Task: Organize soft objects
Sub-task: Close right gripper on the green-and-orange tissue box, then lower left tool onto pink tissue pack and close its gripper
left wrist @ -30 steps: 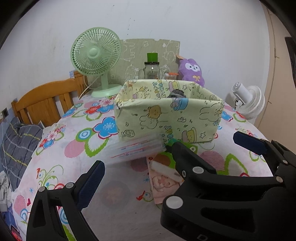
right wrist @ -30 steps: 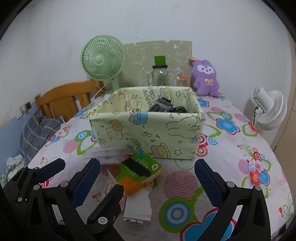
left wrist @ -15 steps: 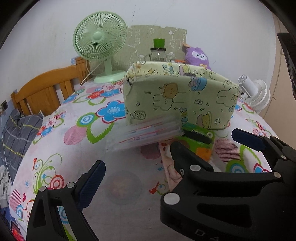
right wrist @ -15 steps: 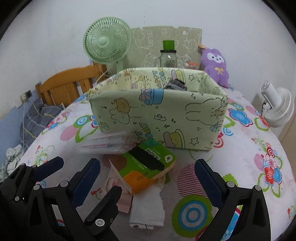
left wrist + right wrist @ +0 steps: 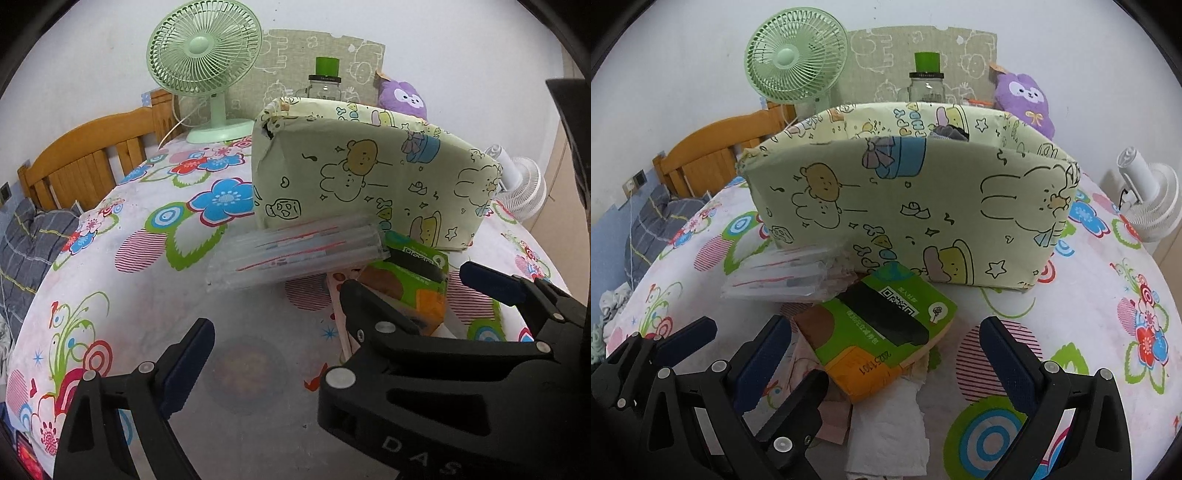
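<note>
1. Two grippers hover low over the flowered tablecloth (image 5: 1108,280), both with jaws spread wide and holding nothing: left gripper (image 5: 332,314), right gripper (image 5: 882,347).
2. Just ahead of the right gripper, between its fingers, lies a green-and-orange tissue pack (image 5: 882,328) on crumpled white tissue (image 5: 894,417).
3. Ahead of the left gripper sits a clear plastic packet (image 5: 295,254), against the cartoon-print fabric bin (image 5: 908,206).

We see a green-and-orange tissue pack (image 5: 886,328) lying tilted on crumpled white tissues (image 5: 890,421), beside clear plastic packets (image 5: 783,275), against the cartoon-printed fabric bin (image 5: 908,214).
</note>
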Demonstrator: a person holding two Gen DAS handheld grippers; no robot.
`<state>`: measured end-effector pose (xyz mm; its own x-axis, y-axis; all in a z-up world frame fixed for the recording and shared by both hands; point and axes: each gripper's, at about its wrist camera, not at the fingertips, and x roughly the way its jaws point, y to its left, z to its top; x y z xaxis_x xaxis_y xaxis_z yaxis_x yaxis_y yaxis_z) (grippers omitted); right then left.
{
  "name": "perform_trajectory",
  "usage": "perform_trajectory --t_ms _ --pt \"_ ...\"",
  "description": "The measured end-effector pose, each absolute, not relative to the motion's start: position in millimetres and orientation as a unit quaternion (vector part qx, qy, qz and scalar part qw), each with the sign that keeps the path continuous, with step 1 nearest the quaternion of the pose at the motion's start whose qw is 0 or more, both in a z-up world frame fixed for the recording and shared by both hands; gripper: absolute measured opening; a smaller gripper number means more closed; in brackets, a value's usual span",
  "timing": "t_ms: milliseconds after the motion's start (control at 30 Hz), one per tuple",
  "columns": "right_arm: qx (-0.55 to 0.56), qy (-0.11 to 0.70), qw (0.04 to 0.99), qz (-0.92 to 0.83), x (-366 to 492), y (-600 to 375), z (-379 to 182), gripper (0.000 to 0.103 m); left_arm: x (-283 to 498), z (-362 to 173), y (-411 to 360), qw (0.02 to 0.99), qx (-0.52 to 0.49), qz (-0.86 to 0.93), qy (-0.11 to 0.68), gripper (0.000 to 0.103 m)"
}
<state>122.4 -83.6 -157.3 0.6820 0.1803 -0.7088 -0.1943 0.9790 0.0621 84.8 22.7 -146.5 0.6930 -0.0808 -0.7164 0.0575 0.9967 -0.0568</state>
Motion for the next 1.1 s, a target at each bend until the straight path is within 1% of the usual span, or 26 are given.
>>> perform_trajectory --t_ms 33,100,167,367,667,767,833,900,1000,1100 --pt "-0.007 0.388 0.916 0.102 123 -84 -158 0.101 85 -147 23 0.92 -0.015 -0.038 0.39 0.093" --pt "-0.004 0.394 0.913 0.107 125 -86 -159 0.092 85 -146 22 0.92 -0.014 -0.037 0.391 0.093" --pt "-0.005 0.394 0.913 0.108 125 -86 -159 0.088 85 -146 21 0.92 -0.011 -0.037 0.39 0.093" --pt "-0.001 0.389 0.915 0.103 121 -93 -157 0.086 85 -145 14 0.919 -0.009 -0.044 0.391 0.093" --pt "0.005 0.379 0.922 0.083 113 -115 -152 0.086 87 -143 -6 0.921 0.002 -0.051 0.387 0.093" --pt "0.011 0.378 0.923 0.077 112 -123 -151 0.086 91 -145 -9 0.919 0.0 -0.048 0.392 0.087" --pt "0.015 0.378 0.923 0.073 113 -127 -151 0.086 93 -146 -12 0.916 -0.001 -0.043 0.398 0.081" --pt "0.017 0.379 0.922 0.07 113 -131 -152 0.086 96 -149 -12 0.913 -0.003 -0.039 0.405 0.078" --pt "0.022 0.381 0.922 0.067 115 -136 -153 0.086 98 -149 -15 0.913 -0.001 -0.034 0.406 0.076" --pt "0.028 0.383 0.921 0.064 116 -141 -154 0.086 100 -149 -18 0.914 0.001 -0.031 0.405 0.071"
